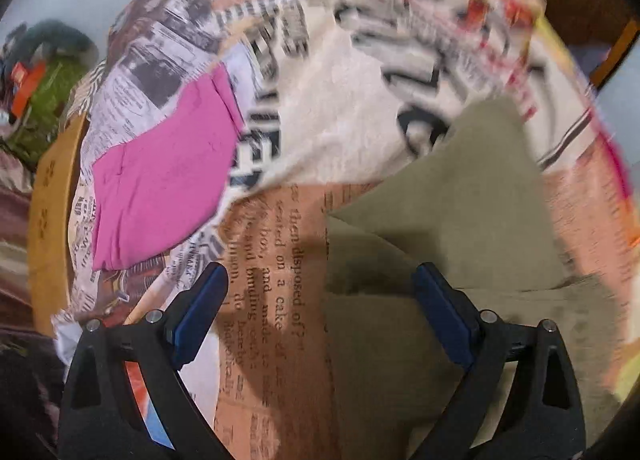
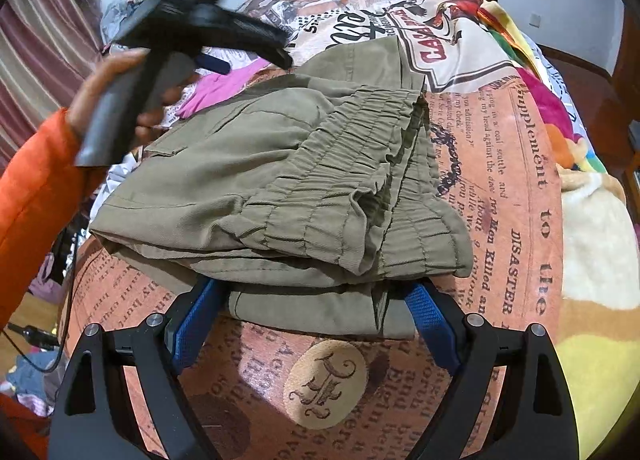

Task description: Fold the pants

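Note:
Olive-green pants (image 2: 280, 188) lie folded in a thick stack on the newspaper-print bedspread (image 2: 516, 196), elastic waistband on top toward the right. My right gripper (image 2: 316, 300) is open, its blue pads at either side of the stack's near edge, which hides the tips. In the left wrist view the pants (image 1: 460, 228) fill the lower right. My left gripper (image 1: 320, 280) is open and empty above the pants' left edge. It also shows in the right wrist view (image 2: 208, 24), held up in a hand with an orange sleeve, above the stack's far left.
A pink garment (image 1: 160, 180) lies on the bedspread left of the pants, also seen in the right wrist view (image 2: 212, 92). The wooden bed edge (image 1: 48, 220) runs at far left. Clothes clutter the floor (image 2: 32, 376) at left. A colourful blanket (image 2: 592, 220) lies at right.

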A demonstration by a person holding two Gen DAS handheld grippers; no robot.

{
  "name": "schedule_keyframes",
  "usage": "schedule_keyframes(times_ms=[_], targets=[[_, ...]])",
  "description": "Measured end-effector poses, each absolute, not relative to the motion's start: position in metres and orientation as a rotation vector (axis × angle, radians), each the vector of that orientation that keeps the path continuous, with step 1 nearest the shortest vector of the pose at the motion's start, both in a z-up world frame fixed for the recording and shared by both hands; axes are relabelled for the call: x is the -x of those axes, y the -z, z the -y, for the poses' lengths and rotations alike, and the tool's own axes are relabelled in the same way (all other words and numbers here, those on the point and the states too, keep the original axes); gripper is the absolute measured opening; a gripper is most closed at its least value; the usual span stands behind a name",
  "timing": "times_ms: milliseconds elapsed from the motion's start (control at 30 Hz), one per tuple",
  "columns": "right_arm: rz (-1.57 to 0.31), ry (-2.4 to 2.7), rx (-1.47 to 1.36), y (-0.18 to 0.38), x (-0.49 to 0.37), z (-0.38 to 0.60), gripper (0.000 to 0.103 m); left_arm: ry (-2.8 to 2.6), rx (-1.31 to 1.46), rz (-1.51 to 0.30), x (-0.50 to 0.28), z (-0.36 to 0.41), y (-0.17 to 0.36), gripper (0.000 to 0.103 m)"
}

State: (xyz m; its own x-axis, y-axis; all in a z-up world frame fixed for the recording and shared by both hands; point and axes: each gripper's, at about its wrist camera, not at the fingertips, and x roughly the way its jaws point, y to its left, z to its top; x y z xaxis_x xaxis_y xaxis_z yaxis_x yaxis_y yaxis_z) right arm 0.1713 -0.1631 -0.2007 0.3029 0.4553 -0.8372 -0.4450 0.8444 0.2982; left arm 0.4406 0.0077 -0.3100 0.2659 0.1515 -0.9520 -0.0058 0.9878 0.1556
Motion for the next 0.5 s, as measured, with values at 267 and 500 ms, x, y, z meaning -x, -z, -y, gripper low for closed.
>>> schedule_keyframes(times_ms=[267,500], targets=[[-1.132,-0.596,-0.001,0.201,-0.176,0.167,0.088,-0.047,-0.192,-1.337,-0.429,-0.013,0.331,0.102],[-1.125,-0.527,0.024,0.196,-0.174,0.187,0.088,-0.051,-0.167,-1.299,-0.39,-0.029,0.315,0.102]])
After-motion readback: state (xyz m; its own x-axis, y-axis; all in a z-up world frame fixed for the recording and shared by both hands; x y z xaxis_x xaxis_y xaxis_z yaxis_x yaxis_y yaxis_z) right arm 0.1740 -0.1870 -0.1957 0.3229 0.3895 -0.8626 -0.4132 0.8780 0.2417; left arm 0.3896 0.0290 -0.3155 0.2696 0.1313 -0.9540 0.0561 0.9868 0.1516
